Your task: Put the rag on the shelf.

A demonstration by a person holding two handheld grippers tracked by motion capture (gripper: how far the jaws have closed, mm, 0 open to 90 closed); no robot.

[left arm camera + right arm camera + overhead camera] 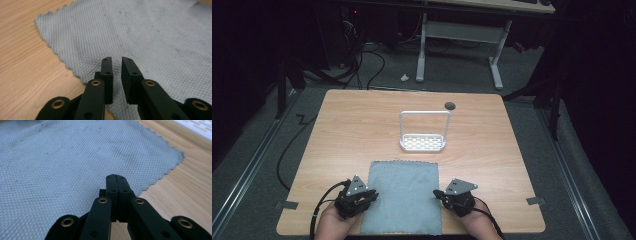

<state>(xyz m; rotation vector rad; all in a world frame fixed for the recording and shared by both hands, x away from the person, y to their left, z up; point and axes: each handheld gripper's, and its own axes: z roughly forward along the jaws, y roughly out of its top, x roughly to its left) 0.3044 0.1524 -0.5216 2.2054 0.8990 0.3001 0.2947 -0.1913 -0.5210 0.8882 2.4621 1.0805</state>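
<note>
A grey waffle-textured cloth (404, 195) lies flat on the wooden table (352, 130) at the near edge, between my two hands. My left gripper (373, 194) rests at the cloth's left edge. In the left gripper view its jaws (117, 60) stand slightly apart over the cloth (130, 32) with nothing between them. My right gripper (438, 194) sits at the cloth's right edge. In the right gripper view its jaws (116, 177) are pressed together above the cloth (75, 157) near that edge, and the cloth looks flat there.
A white rack (424, 143) with a perforated base and a tall wire frame stands just beyond the cloth at mid-table; its base (197, 130) shows at the upper right of the right gripper view. A small dark disc (450, 105) lies near the far edge.
</note>
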